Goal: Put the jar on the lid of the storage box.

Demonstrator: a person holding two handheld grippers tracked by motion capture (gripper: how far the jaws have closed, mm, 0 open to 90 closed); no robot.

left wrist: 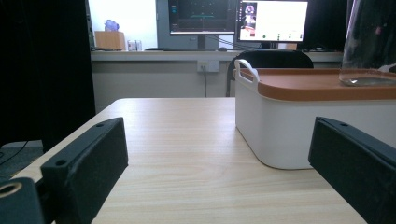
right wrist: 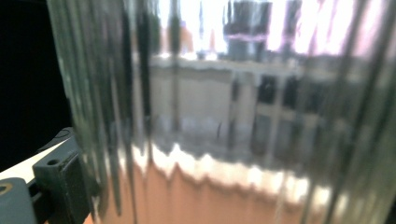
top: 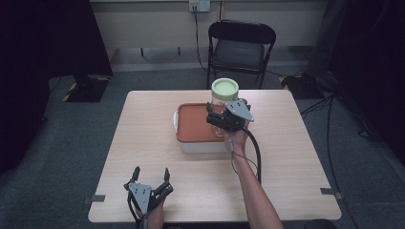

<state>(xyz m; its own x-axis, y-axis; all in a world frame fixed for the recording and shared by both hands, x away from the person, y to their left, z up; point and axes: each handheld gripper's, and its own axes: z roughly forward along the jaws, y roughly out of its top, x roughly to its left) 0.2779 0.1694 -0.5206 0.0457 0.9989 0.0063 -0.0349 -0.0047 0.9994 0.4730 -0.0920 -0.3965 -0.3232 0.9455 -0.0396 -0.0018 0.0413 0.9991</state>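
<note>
A pale wooden table (top: 157, 143) stands on grey carpet, with a black folding chair (top: 241, 45) beyond it and lit monitors (left wrist: 238, 18) on a far counter in the left claw view. On the white plastic box with a flat orange lid (top: 193, 129) stands a ribbed clear glass jar with a pale green lid (top: 224, 93), pinched by the right claw (top: 217, 119); its ribbing is plain in the right claw view. The left claw (top: 152, 172) rests spread, near the table's edge, well short of the box.

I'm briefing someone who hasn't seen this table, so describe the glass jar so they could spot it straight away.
On the light wooden table sits a white storage box with an orange-brown lid. The ribbed clear glass jar stands on that lid's right far corner, with the right gripper around it. Its round pale green cap marks it out.
</note>
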